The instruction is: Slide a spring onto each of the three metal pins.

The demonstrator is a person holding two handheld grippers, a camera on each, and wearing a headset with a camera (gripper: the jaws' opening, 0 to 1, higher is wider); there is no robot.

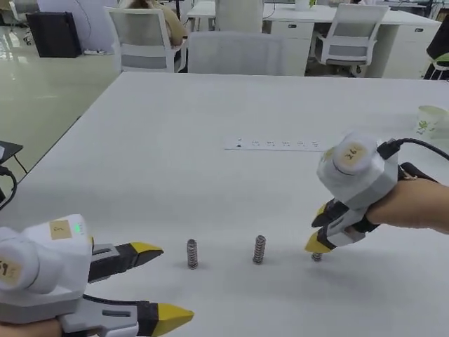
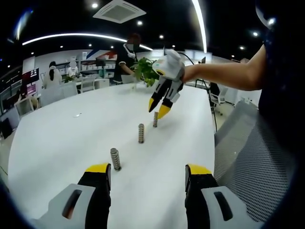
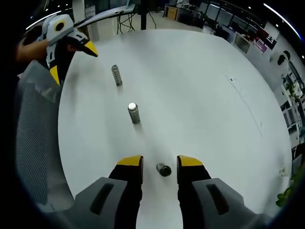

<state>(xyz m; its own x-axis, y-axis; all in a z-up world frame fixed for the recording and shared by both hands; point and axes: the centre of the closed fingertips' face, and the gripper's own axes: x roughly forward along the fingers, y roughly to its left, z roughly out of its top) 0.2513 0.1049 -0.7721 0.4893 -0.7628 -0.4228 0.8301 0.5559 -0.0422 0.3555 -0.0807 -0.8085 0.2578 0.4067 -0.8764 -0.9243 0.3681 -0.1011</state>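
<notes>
Right tongs, ajar and empty, straddle the right pin; best lift straight up, sparing its spring. Left tongs gape empty.

The white counter carries a flat white socket strip near its middle and a paper cup with green print at its right edge. Beyond the far edge stands a grey mesh chair, flanked by white-framed chairs. In the left gripper view a leafy plant shows past the counter, with a person in a dark top just beside it.
</notes>
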